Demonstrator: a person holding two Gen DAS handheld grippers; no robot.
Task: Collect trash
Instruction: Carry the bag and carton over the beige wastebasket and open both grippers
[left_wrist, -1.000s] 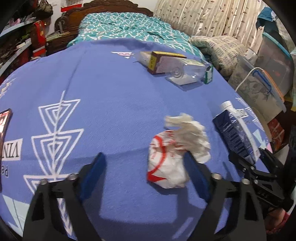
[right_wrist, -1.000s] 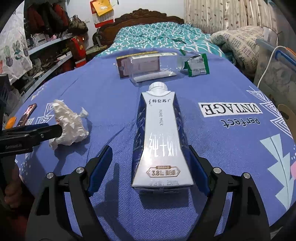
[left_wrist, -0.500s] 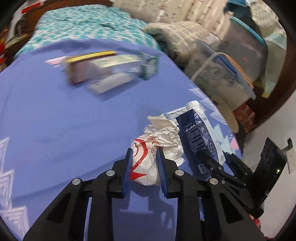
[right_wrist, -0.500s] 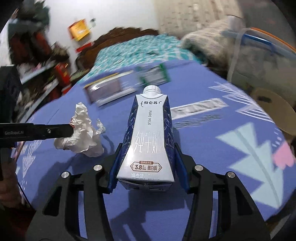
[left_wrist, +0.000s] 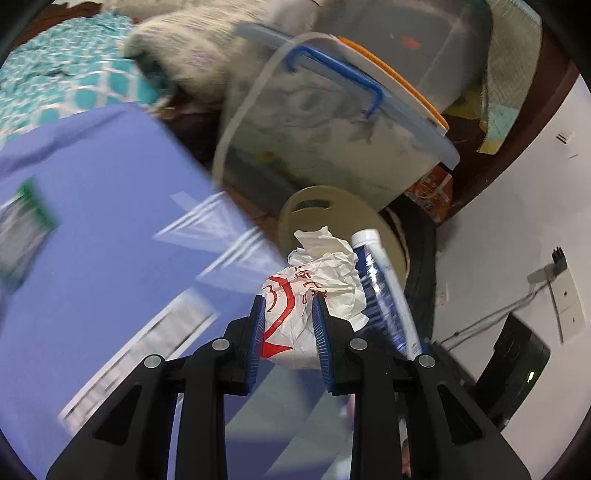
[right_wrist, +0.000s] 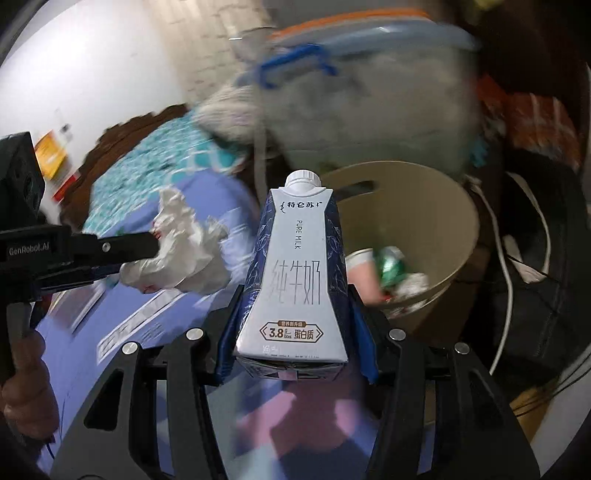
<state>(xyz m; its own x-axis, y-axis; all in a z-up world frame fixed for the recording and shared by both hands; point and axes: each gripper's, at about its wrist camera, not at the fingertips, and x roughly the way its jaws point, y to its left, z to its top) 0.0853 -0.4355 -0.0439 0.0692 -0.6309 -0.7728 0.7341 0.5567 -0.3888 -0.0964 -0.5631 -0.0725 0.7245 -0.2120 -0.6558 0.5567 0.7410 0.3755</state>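
Note:
My left gripper (left_wrist: 288, 306) is shut on a crumpled white paper wrapper with red print (left_wrist: 295, 314) and holds it in the air past the edge of the blue bedspread. The wrapper also shows in the right wrist view (right_wrist: 181, 254). My right gripper (right_wrist: 295, 306) is shut on a blue and white milk carton (right_wrist: 295, 280), upright in the jaws, just left of and above a beige trash bin (right_wrist: 443, 221). The carton shows beside the wrapper in the left wrist view (left_wrist: 384, 295). The bin (left_wrist: 314, 203) holds a green can and other trash.
The blue bedspread (left_wrist: 92, 240) with white print lies to the left, a green packet (left_wrist: 29, 210) on it. Clear plastic storage boxes with blue handles (left_wrist: 332, 122) stand behind the bin. White cables (right_wrist: 509, 266) run by the bin. A black device (left_wrist: 517, 354) sits on the floor.
Both grippers closed on their items, lifted them off the bedspread and swung right, off the bed's edge toward the trash bin. The view is blurred by the motion.

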